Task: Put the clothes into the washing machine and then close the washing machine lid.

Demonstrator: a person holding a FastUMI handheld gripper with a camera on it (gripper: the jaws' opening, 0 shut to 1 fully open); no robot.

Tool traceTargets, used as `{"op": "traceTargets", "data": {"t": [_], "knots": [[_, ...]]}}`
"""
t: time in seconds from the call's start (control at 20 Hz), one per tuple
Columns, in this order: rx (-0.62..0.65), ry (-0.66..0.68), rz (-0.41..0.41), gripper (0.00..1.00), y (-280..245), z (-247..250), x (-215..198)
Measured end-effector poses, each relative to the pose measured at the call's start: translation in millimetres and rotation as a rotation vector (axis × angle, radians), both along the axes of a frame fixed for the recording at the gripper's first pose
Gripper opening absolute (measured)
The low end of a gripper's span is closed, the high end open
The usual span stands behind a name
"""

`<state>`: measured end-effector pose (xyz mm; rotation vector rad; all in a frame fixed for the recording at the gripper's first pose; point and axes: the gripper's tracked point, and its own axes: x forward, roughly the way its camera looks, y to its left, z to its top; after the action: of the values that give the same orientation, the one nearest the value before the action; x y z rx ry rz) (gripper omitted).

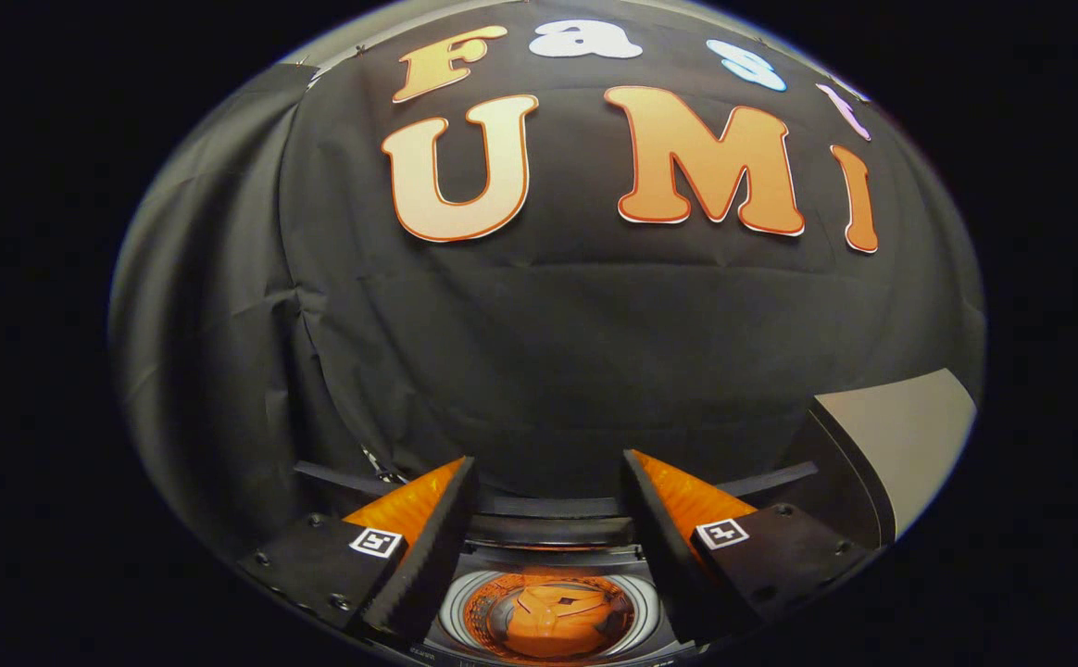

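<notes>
Orange clothes (553, 625) sit bunched in the washer drum (456, 607), low between the gripper (548, 472) fingers and below their tips. Drum rim is a pale ring around the cloth; clothes look fully inside it, nothing draped over the edge as far as I can tell. Gripper fingers are spread wide, gap empty, not touching cloth or washer. Washer (548, 556) top opening is uncovered, its dark back edge runs across just behind the drum, between the two fingers. Lid (900, 435) stands raised off to the right of the right finger, pale inner face showing, dark frame on its near side; it is apart from the fingers. Square markers sit on both finger mounts, one on the left (377, 542), one on the right (721, 533). Black cloth wall (539, 352) hangs beyond everything, folds visible to the left of the left finger. Cannot tell how deep the clothes sit in the drum.
</notes>
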<state>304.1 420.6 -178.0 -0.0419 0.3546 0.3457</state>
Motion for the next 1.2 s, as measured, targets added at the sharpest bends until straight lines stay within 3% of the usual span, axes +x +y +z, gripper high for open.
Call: {"op": "traceTargets", "data": {"t": [0.7, 0.95, 1.2], "knots": [[0.008, -0.018, 0.001, 1.00, -10, -37, -52], [-0.003, 0.157, -0.001, 0.99, -26, -122, -60], [-0.004, 0.240, 0.008, 0.99, -28, -147, -71]]}}
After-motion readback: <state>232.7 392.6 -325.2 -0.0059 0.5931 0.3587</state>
